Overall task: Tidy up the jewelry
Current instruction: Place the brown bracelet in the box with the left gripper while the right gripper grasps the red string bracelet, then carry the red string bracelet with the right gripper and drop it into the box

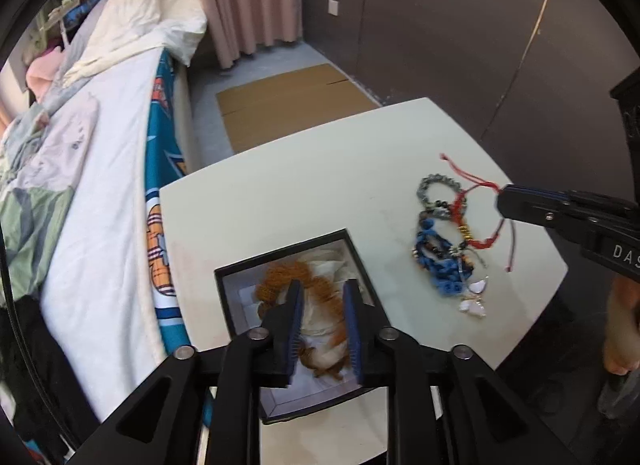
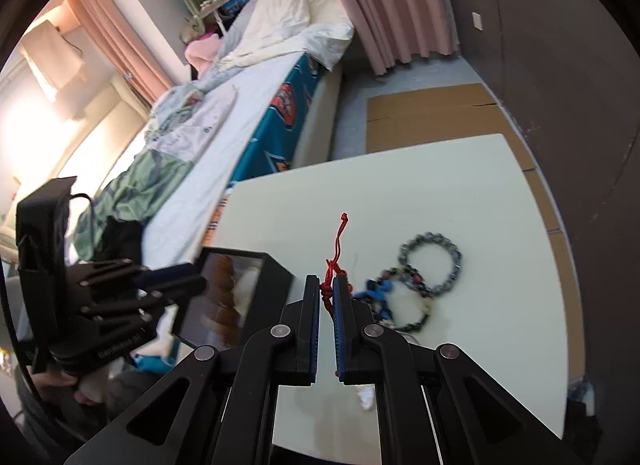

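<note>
Two padded fingers [image 2: 338, 297] on braided red cord [image 2: 329, 285]

White table [image 1: 304, 181] carries black box [image 1: 352, 249], bracelet pile [image 1: 448, 241]; small white piece [image 2: 366, 399], possibly pendant.

Both tools are matte black plastic. The left gripper [image 1: 322, 293] has two flat fingers faced with dark blue ribbed pads [image 1: 352, 317], carried on angular black linkage arms with triangular cut-outs and four round silver pivot screws [image 1: 259, 333] in a row behind the pads. The right gripper [image 2: 327, 289] repeats that build: blue-faced fingers, black links, silver pivots [image 2: 279, 330]. Seen from the left wrist camera, its side carries white letters "DAS" [image 1: 624, 255] behind a small screw. From the right wrist camera, the left tool's body shows a boxy black housing with a thin black cable, faint white lettering, and bare skin of the hand [image 2: 60, 381] beneath it
</note>
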Tool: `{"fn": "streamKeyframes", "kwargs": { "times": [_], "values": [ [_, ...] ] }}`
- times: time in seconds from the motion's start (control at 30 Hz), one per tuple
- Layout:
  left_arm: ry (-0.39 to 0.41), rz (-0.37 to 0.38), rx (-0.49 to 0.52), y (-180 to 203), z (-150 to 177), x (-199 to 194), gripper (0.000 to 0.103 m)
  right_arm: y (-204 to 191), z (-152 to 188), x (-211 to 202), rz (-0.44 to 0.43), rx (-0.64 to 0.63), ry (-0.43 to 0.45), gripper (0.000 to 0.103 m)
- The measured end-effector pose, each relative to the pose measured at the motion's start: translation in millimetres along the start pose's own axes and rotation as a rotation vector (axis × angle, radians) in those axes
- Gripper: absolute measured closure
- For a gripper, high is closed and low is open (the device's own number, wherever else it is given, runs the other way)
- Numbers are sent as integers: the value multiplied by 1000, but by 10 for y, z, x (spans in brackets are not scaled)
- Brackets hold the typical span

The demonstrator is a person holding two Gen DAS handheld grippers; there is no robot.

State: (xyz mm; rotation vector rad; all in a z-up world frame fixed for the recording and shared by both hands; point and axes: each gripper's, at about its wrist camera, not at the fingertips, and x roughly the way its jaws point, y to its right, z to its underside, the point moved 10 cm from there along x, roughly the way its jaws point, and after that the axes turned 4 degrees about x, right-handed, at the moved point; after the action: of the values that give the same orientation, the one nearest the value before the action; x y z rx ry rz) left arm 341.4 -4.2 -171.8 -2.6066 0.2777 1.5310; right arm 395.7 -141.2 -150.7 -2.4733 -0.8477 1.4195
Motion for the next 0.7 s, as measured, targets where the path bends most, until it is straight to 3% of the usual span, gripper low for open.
{"fn": "streamKeyframes", "kwargs": {
  "times": [0.03,0.07,0.1,0.6,0.63,0.7],
  "values": [
    [8,-3,-2,-14,-12,-29,59,-35,-12,1,-13,-1,3,95],
    [21,-9,-7,-38,-33,-65,44,-79,-21,5,-26,-3,5,95],
    [37,-16,-15,-68,-51,-113,36,-121,-27,9,-38,-7,8,95],
    [76,-93,-110,-657,153,-532,36,-1063,18,193,-266,-77,12,95],
    [80,-98,-115,-685,165,-568,36,-1088,18,219,-249,-90,14,93],
    [87,-105,-124,-730,176,-626,36,-1127,51,318,-209,-112,-11,75]
  ]
}}
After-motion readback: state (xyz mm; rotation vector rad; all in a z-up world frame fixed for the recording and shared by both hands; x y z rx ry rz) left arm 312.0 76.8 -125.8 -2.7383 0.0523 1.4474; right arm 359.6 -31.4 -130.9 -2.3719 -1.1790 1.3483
